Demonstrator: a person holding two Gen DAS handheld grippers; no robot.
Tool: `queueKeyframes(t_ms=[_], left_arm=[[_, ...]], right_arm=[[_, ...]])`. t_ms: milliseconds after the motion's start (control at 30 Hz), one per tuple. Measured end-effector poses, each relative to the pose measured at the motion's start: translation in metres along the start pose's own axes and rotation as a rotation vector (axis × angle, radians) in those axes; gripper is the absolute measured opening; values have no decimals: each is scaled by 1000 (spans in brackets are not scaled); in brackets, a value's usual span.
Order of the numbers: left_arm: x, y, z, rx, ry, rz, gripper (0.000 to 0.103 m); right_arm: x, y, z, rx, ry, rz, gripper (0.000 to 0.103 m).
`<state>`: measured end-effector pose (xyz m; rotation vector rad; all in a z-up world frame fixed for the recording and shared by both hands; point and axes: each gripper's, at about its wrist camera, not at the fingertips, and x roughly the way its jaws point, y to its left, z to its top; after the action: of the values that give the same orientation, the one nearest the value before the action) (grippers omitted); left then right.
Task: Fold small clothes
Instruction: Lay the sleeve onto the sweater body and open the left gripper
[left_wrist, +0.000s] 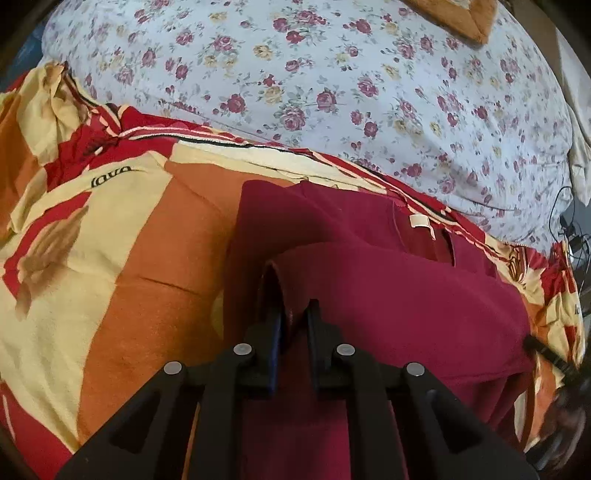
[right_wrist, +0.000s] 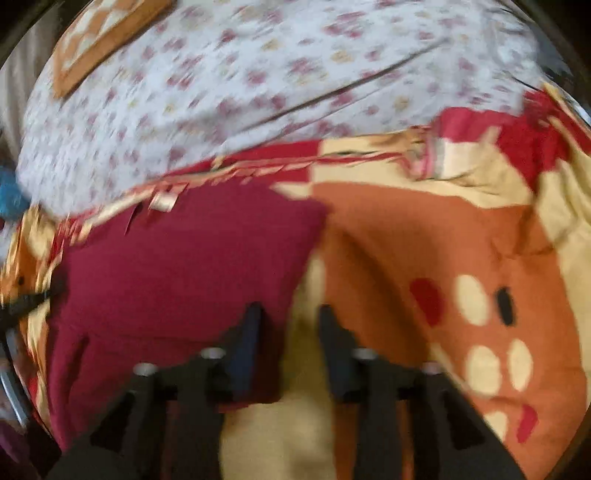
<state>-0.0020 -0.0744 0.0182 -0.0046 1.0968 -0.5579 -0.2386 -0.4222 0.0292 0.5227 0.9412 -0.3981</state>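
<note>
Your left gripper is pinching rolled edge of maroon garment, fingers clamped on lifted fold. Garment is lying on orange-red-cream patterned blanket, its white neck label pointing toward floral sheet beyond. Your right gripper is hovering with fingers spread apart, gripping nothing, just beside garment's right edge, over blanket. Right view is blurring.
</note>
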Motion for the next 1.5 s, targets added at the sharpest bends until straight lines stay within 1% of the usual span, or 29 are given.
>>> queueKeyframes(t_ms=[67, 100, 200, 267, 333, 400, 433, 467, 533, 600, 667, 767, 800, 900, 933, 967, 1000, 1100, 1200, 1267, 1333, 1433, 1500], left_arm=[[2, 1, 0, -6, 0, 1, 4], [2, 1, 0, -14, -1, 0, 4], [4, 1, 0, -28, -6, -9, 10], [3, -2, -1, -16, -10, -10, 15], [4, -4, -2, 2, -12, -9, 18], [4, -7, -2, 20, -13, -9, 21], [4, -8, -2, 25, -12, -9, 22], [4, -8, -2, 27, -11, -10, 22], [2, -7, -3, 25, -11, -17, 22], [-3, -4, -5, 13, -20, -25, 22], [-10, -2, -8, -2, -32, -32, 22], [-22, -2, -15, -9, -57, -24, 24], [-26, -1, -18, -15, -64, -21, 24], [-32, 2, -26, -40, -59, -19, 24], [-33, 3, -30, -49, -46, -26, 24], [-35, 3, -34, -52, -39, -31, 24], [-38, 3, -39, -50, -35, -34, 25], [-47, 1, -52, -32, -45, -16, 25], [-54, 2, -65, -30, -29, -26, 25], [-60, 4, -75, -38, -20, -33, 25], [-66, 6, -83, -43, -19, -41, 25], [-78, 9, -98, -40, -19, -57, 27], [-85, 10, -110, -26, -5, -66, 27]], right_arm=[[-16, -2, 9, 46, -52, 16, 45], [-18, 1, 13, 45, -61, 27, 45], [-10, 29, 23, -35, -38, 60, 45], [2, 45, 26, -90, -22, 62, 44], [18, 55, 27, -126, 3, 41, 44], [38, 55, 29, -132, 48, -10, 44], [45, 54, 29, -152, 35, -74, 44], [47, 54, 28, -171, 23, -91, 45], [44, 56, 28, -176, 24, -102, 45], [31, 61, 25, -189, 17, -116, 45], [10, 66, 19, -208, -10, -105, 45], [-10, 64, 7, -211, -35, -82, 48], [-10, 63, 3, -216, -25, -90, 50], [13, 54, -8, -224, 63, -163, 50], [18, 50, -11, -206, 86, -153, 53], [14, 46, -12, -177, 65, -134, 53], [10, 45, -13, -172, 62, -132, 53], [-4, 48, -15, -178, 45, -127, 53], [-22, 51, -21, -192, 31, -106, 53], [-35, 51, -26, -192, 25, -75, 56], [-46, 49, -35, -173, 28, -27, 64], [-59, 45, -50, -149, 47, 39, 68], [-66, 44, -61, -150, 59, 49, 69]])
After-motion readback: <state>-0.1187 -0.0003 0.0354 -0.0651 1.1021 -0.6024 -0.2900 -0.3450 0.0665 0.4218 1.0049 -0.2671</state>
